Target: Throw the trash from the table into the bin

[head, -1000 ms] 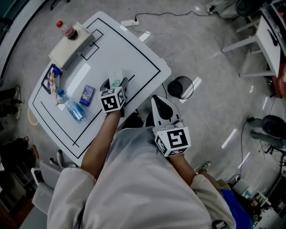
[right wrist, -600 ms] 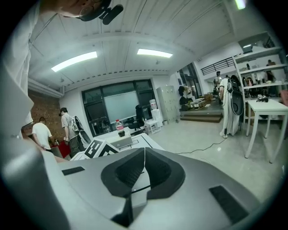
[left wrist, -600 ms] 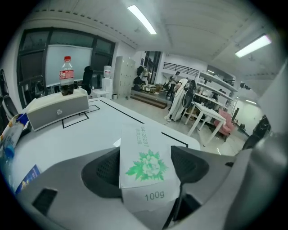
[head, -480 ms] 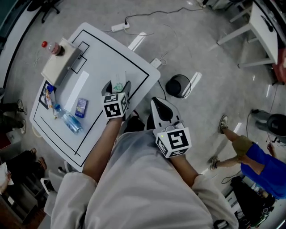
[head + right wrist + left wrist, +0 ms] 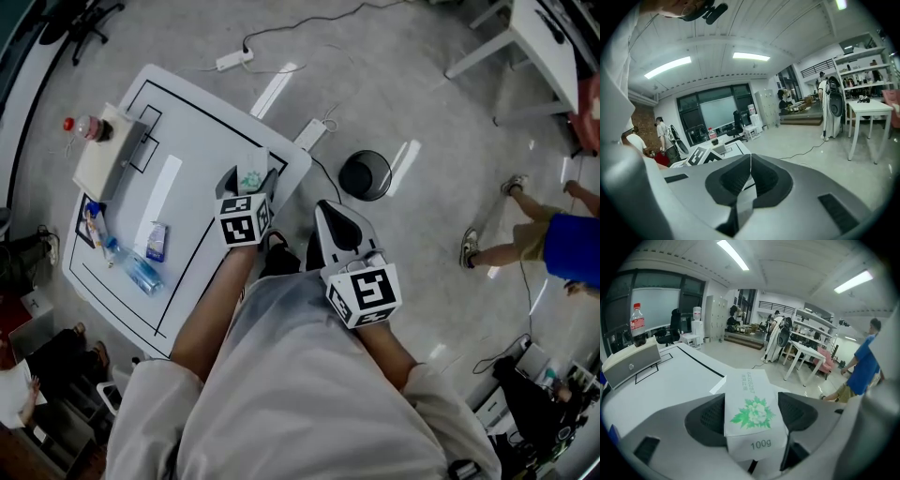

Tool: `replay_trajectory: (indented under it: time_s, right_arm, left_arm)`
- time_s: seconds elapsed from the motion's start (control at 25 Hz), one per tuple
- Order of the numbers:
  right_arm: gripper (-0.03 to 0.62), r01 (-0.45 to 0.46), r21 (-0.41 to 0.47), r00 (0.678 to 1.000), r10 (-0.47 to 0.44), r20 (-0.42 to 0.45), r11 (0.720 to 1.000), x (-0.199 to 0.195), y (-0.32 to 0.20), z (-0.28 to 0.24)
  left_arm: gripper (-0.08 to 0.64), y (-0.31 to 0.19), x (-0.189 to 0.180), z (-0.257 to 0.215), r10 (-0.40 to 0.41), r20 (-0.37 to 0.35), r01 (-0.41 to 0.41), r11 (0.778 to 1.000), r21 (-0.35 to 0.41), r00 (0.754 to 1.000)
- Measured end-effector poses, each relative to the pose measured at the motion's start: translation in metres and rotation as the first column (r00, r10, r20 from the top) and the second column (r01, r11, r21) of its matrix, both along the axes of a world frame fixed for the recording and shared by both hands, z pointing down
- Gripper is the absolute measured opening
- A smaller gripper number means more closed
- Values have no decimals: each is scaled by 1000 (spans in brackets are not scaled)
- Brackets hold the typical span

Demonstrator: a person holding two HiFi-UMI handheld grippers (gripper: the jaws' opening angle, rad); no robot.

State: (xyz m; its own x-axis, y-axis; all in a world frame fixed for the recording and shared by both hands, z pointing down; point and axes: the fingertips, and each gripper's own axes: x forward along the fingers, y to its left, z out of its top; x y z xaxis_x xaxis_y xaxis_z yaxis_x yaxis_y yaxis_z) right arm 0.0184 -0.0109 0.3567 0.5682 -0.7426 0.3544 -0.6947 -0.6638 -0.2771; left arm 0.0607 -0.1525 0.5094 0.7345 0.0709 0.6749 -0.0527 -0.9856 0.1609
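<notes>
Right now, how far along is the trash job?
Done: nothing confirmed; the bin looks dark inside. In hand: left gripper shut on a white packet; right gripper shut, empty. Left: blue packet, water bottle and another wrapper on the table.

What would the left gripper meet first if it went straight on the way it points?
Most likely the white table near its far edge: the left gripper, holding a white packet, tilts down over it. Depth is unclear; it might clear the edge.

Left tongs clamped, loaded; right tongs closed, empty.
</notes>
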Motion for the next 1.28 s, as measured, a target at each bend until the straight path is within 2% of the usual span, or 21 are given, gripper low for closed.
replay_trajectory:
  time_s: [0.52,0.68,0.88,1.04,1.16,1.28]
  right_arm:
    - [20,-88,15,995,87,49,996,42,61,8]
    - [20,-115,22,992,114,62,993,56,81,13]
    - [20,-149,62,984,142,106,987,75,108,15]
    - [20,-205,76,973,195,124,976,89,134,21]
    - [20,-231,72,965,219,148,970,94,151,34]
    - [20,-253,58,955,239,178,966,95,159,50]
  left_arm:
    - [339,74,49,9,81,28,-80,996,-33,996]
    - [339,99,65,14,121,36,-120,993,-20,992]
    - [339,134,83,21,149,58,-147,988,-37,987]
    - [337,146,91,35,179,121,-186,981,49,976]
    - [337,151,95,30,182,100,-190,979,81,978]
    - [336,161,105,24,198,67,-203,976,77,978]
